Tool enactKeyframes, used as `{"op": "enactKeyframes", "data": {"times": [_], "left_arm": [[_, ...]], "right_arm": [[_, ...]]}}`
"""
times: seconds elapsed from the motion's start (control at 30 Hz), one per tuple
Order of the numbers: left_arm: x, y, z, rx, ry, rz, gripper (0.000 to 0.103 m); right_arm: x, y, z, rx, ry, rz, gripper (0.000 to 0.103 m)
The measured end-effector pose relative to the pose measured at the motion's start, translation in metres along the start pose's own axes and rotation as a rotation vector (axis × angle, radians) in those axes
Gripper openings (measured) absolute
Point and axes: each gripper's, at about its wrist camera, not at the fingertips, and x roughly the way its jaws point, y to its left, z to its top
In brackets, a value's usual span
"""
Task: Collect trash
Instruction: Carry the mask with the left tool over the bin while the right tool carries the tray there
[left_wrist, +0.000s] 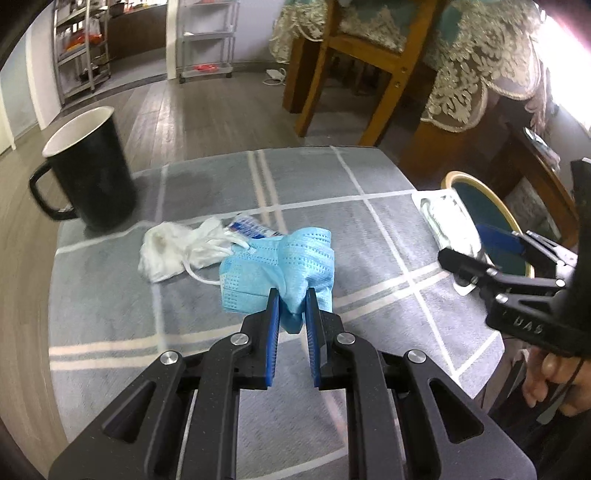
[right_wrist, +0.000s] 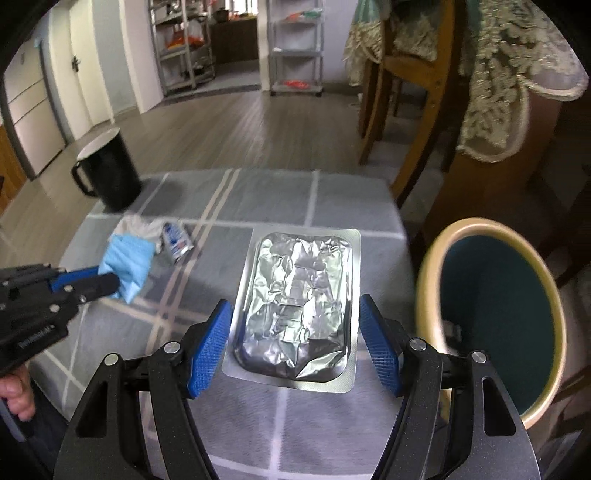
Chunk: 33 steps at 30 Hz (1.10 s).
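1. My left gripper (left_wrist: 290, 295): jaws nearly closed, pinching a bunched blue face mask (left_wrist: 280, 262). The mask hangs from the pads just above the table (left_wrist: 110, 295).
2. My right gripper (right_wrist: 295, 332): jaws wide, a foil blister pack (right_wrist: 299, 306) between the blue pads. The pack's edges sit right at both pads; I cannot tell for certain whether they press on it. It appears raised above the cloth, tilted towards the camera.
3. In the left view, just beyond the mask: a crumpled white tissue (left_wrist: 166, 251) and a small printed wrapper (left_wrist: 251, 227), both lying on the table, touching or overlapping one another.
4. Table covering: grey cloth with pale crossing stripes.
5. Far left corner of the table: a black mug (left_wrist: 92, 170), upright, white inside, handle towards the left.
6. Right of the table, off its edge: a round bin (right_wrist: 491, 317) with tan rim and dark green inside, near the right gripper.
7. A hand (left_wrist: 550, 380) grips the right gripper's handle in the left view.
8. Beyond: wooden chair legs, a lace-edged cloth, metal shelving on a wood floor.
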Motion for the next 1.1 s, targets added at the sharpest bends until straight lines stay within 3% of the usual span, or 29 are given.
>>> {"op": "enactKeyframes", "data": {"times": [0.33, 1.1], "left_arm": [[0.015, -0.042, 0.026, 0.055, -0.003, -0.032, 0.013], [0.046, -0.139, 0.067, 0.143, -0.021, -0.173, 0.013]], "right_arm": [[-0.014, -0.053, 0.004, 0.107, -0.034, -0.032, 0.071], [-0.037, -0.134, -0.017, 0.272, -0.044, -0.129, 0.071]]}}
